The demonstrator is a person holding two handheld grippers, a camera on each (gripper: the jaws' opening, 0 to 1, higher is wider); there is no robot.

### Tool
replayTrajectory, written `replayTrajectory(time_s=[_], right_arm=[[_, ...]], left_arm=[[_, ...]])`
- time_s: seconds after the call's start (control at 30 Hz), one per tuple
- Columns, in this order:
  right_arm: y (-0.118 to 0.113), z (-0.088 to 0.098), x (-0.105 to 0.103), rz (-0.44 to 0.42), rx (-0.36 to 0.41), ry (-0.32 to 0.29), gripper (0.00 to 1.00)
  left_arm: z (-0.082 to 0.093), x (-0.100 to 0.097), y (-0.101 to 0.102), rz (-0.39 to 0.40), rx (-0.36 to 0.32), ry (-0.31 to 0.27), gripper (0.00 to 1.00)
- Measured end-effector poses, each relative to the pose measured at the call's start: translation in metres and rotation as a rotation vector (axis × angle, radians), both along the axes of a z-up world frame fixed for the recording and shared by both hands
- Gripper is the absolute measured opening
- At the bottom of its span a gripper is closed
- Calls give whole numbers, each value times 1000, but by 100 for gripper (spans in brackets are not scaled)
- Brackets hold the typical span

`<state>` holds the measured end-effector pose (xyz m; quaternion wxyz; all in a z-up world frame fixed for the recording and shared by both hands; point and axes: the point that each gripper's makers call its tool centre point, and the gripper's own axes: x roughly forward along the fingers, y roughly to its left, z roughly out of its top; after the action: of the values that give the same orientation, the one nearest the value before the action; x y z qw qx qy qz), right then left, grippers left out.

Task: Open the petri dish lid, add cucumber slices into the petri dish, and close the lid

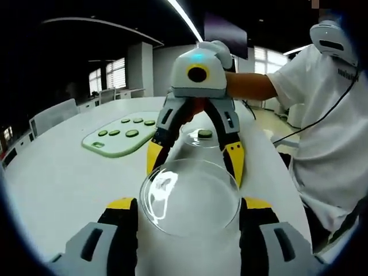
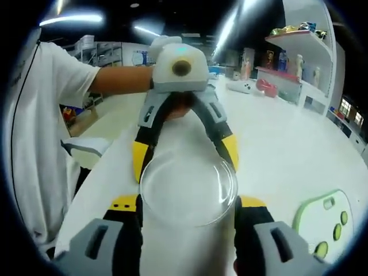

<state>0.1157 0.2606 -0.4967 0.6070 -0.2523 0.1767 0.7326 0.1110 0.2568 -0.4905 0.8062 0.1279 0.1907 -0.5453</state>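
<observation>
In the left gripper view, your left gripper (image 1: 190, 202) has its jaws spread wide, and the clear petri dish lid (image 1: 190, 194) sits between the yellow tips with its rim right against them, raised off the white table (image 1: 57, 172). Your right gripper (image 1: 194, 161) faces it from the far side, also spread wide, its tips flanking the lid's far rim. You cannot tell from here which pair actually bears the lid, or whether both do. Beyond the lid, between the right gripper's jaws, the petri dish (image 1: 188, 138) stands on the table with one cucumber slice (image 1: 204, 134) inside. To its left lies the green cutting board (image 1: 98, 145) with more cucumber slices (image 1: 131, 133) on it. In the right gripper view, your right gripper (image 2: 188, 202) frames the same lid (image 2: 188, 184) at its widest, jaws far apart. The left gripper (image 2: 184, 155) opposite hugs the far rim, and again the grip is unclear. The cutting board (image 2: 307, 221) shows at lower right with its slices (image 2: 322, 248). You look to be at the closing step, with a slice loaded and the lid off. Next, keep the lid level, centre it over the dish and lower it squarely. A tilted rim would likely catch on the dish wall.
</observation>
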Motion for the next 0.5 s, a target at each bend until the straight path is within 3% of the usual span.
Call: replayTrajectory(time_s=[0.5], right_arm=[[2,1,1,-9,7,2,63]], left_arm=[[0,1,-2,15,-14,-5,70]])
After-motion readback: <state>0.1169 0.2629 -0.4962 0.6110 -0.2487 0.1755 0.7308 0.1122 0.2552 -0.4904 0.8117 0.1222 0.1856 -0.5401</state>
